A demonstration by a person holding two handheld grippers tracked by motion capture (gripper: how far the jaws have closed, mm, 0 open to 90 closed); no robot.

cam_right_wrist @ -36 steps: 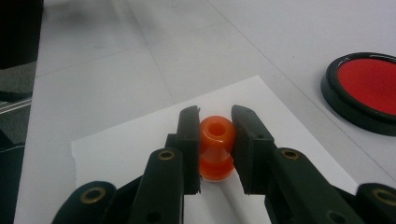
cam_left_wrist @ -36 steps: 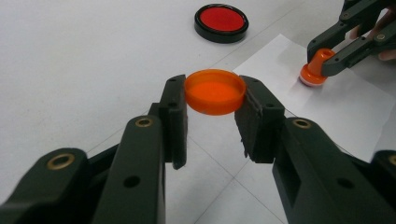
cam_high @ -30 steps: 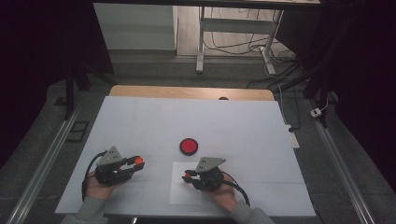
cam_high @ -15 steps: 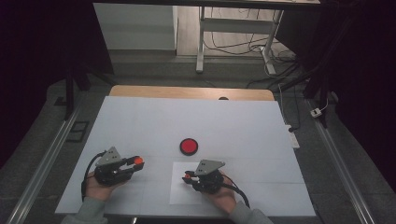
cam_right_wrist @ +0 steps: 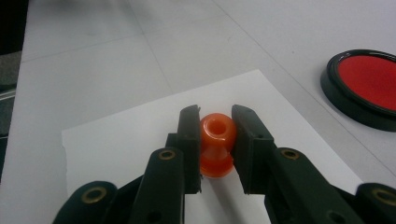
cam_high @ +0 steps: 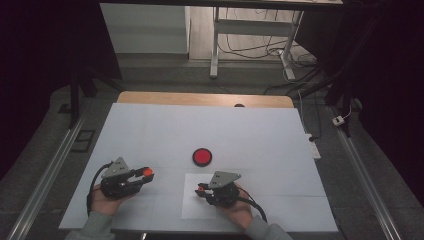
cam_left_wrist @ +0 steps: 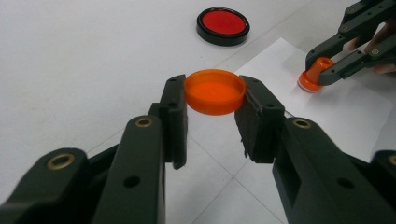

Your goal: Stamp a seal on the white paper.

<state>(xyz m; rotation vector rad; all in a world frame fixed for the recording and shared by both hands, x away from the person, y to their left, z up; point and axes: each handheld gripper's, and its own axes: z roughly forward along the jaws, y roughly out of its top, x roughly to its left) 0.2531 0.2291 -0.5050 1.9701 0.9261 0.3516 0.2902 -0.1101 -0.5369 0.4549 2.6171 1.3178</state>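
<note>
White matte table (cam_high: 150,130), dim room. Left gripper (cam_left_wrist: 215,105) fingers grip round orange cap (cam_left_wrist: 215,91); right gripper (cam_right_wrist: 215,135) fingers clamp waisted orange stamp (cam_right_wrist: 216,144) on paper (cam_right_wrist: 116,135).

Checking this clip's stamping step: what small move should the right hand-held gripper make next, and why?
Probably lift straight up. The right hand-held gripper clamps the orange stamp base-down on the white paper, while the left hand-held gripper holds its orange cap clear.
</note>
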